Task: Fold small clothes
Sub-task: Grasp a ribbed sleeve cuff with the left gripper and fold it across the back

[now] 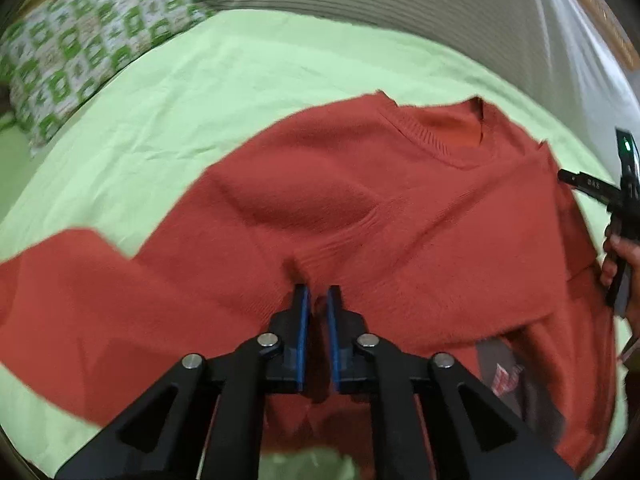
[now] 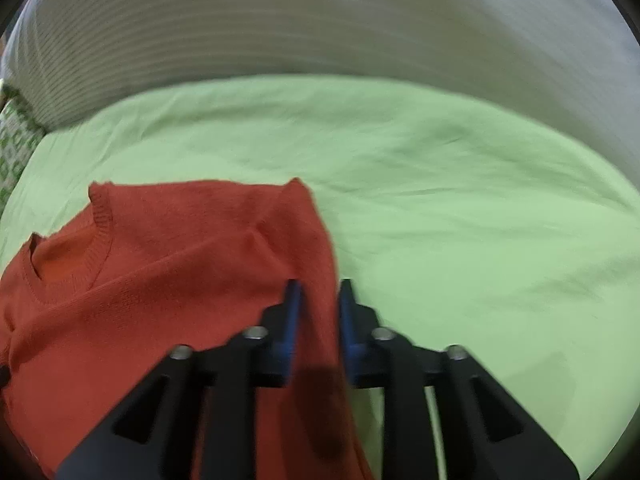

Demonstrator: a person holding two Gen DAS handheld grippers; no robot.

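On the bed [image 1: 208, 92], a pale green sheet covers the whole lying surface, lightly creased. Behind it stands a grey ribbed wall or headboard [image 1: 360, 4]; the blur leaves it unclear which. One pillow [image 1: 80, 48] with a green and white pattern lies at the far left corner, and a white cloth [image 1: 576, 32] hangs at the far right.

One rust-red knitted sweater [image 1: 360, 208] lies spread across the sheet, its round neck towards the headboard. One sleeve reaches out to the left; the other is folded across the chest, its ribbed cuff ending just ahead of the left gripper [image 1: 317, 294]. A grey label shows at the turned-up hem on the right.

Two grippers are in view. The left gripper hangs over the middle of the sweater, its blue pads a narrow gap apart, with red knit visible between them; whether they pinch it I cannot tell. The right gripper [image 2: 318, 292] straddles the sweater's right edge, jaws moderately apart, the cloth running between the pads without being squeezed. From the left wrist camera, one hand [image 1: 618, 256] grasps its handle.
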